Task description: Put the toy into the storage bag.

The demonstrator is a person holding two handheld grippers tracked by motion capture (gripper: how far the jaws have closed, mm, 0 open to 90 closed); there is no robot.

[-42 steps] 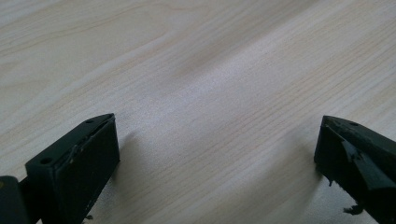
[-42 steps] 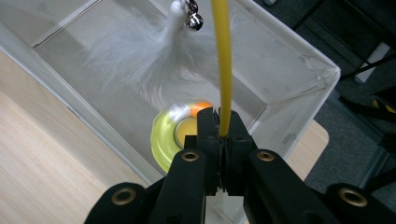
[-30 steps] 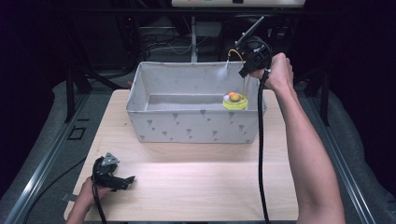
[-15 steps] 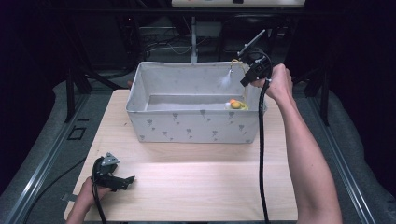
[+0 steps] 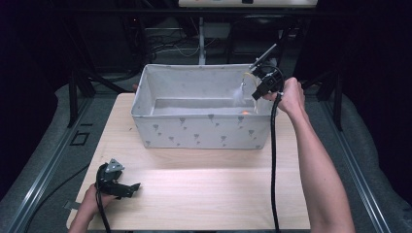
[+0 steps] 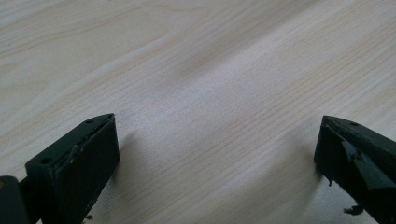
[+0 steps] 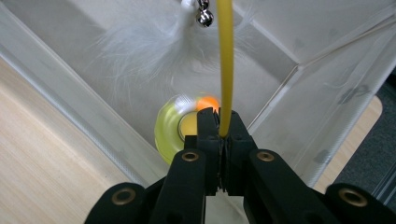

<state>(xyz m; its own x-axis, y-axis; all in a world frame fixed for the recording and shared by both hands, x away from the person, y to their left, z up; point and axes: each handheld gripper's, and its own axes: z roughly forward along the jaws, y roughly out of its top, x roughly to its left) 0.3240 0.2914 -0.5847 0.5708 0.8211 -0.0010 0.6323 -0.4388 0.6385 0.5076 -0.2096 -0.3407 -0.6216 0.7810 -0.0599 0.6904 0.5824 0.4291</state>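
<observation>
My right gripper hangs over the right end of a white fabric bin, shut on the thin yellow rod of a cat toy. A white feather and a small bell dangle from the rod. Below the jaws, on the bin floor, lies the toy's yellow-green disc with an orange ball. My left gripper rests open at the table's front left with only bare wood between its jaws.
The bin stands at the back of the pale wooden table. Its right wall and corner are close to my right gripper. A black cable trails from the right gripper across the table. Dark frames and wires lie behind the table.
My right gripper has come down toward the bin's right end with the toy, and the disc with the orange ball has sunk behind the bin's front wall. The left gripper has stayed put.
</observation>
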